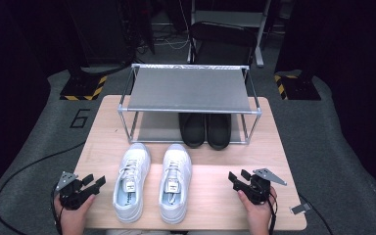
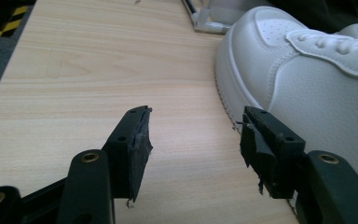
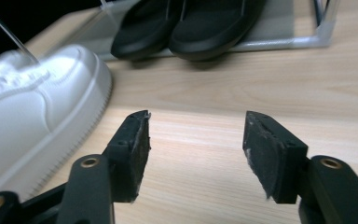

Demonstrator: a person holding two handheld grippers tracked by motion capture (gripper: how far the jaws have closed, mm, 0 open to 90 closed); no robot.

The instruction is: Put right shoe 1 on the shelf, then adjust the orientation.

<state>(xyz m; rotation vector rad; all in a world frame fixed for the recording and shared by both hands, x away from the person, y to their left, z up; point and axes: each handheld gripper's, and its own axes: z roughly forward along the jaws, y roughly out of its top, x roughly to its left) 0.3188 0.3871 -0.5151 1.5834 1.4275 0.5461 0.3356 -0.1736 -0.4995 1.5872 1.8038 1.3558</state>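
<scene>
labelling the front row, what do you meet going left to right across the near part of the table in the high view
left gripper → left white sneaker → right white sneaker → right gripper

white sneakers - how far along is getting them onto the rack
Done: the black pair already sits on the rack's lower shelf. In hand: nothing. The left gripper and right gripper are both open, flanking the shoes. Left: the left white sneaker and right white sneaker both rest on the table, not yet gripped, and the top shelf is bare.
</scene>
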